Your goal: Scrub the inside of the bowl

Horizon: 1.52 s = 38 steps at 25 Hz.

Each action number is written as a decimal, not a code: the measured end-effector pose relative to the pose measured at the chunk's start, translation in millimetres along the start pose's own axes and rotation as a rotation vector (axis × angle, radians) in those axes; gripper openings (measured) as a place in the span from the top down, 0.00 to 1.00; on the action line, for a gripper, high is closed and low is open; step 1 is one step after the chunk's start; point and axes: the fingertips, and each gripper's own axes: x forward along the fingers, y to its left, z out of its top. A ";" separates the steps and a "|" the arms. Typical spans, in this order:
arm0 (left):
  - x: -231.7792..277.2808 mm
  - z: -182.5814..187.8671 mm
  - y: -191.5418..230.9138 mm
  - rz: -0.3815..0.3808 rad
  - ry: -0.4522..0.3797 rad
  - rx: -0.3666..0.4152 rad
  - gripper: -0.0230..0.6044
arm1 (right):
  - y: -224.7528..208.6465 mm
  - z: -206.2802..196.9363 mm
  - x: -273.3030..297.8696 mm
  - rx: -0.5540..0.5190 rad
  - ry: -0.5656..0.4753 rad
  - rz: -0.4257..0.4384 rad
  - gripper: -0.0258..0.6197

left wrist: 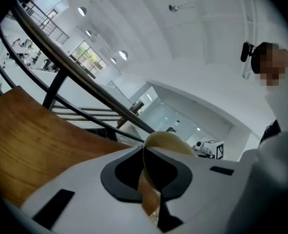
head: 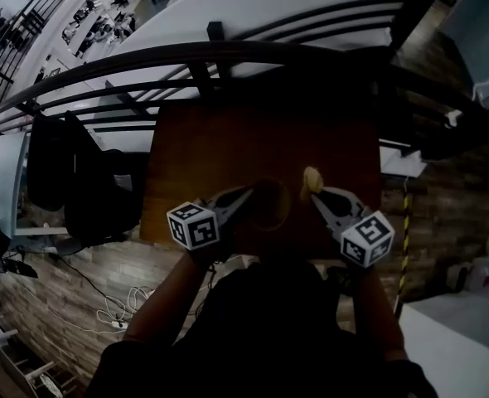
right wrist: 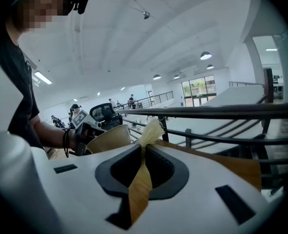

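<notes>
A tan wooden bowl [head: 269, 206] is at the near middle of the brown table [head: 228, 139]. My left gripper [head: 246, 195] is shut on the bowl's rim. In the left gripper view the rim [left wrist: 167, 139] runs edge-on between the closed jaws of that gripper [left wrist: 144, 149]. My right gripper [head: 316, 192] is shut on the flat wooden handle of a scrub brush. The brush's pale bristles [head: 311, 179] stick up just right of the bowl. In the right gripper view the brush [right wrist: 150, 130] rises from the right gripper [right wrist: 144, 149], beside the tilted bowl [right wrist: 110, 138].
A dark metal railing [head: 195, 60] runs along the table's far side, above an open drop to a lower floor. A dark jacket [head: 70, 181] hangs at the left. Cables [head: 112, 309] lie on the floor at the lower left. A yellow-black striped pole [head: 405, 222] stands right of the table.
</notes>
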 end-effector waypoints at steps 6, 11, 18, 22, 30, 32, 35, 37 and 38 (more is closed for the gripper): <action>41.2 -31.2 36.5 0.162 0.104 0.069 0.95 | -33.3 -37.8 4.2 0.100 0.049 0.006 0.90; 79.5 -59.1 70.0 0.254 0.151 0.037 0.95 | -71.4 -67.0 5.3 0.144 0.085 0.001 0.90; 137.6 -110.0 108.3 0.324 0.296 0.157 0.95 | -127.9 -101.7 12.6 0.189 0.161 0.004 0.90; 172.3 -124.3 122.4 0.346 0.320 0.187 0.95 | -156.7 -122.6 12.8 0.221 0.198 0.004 0.90; 217.5 -174.0 162.0 0.383 0.382 0.217 0.95 | -207.1 -156.4 7.1 0.271 0.234 -0.026 0.90; 221.1 -186.8 168.8 0.384 0.395 0.183 0.95 | -212.7 -162.1 3.9 0.282 0.244 -0.031 0.90; 226.2 -196.6 174.6 0.387 0.403 0.169 0.95 | -217.9 -166.3 0.3 0.286 0.254 -0.026 0.90; 229.8 -204.8 175.4 0.379 0.426 0.190 0.95 | -221.1 -170.3 -4.1 0.303 0.258 -0.030 0.90; 232.2 -209.1 174.7 0.369 0.440 0.208 0.95 | -222.8 -172.0 -5.9 0.308 0.258 -0.032 0.90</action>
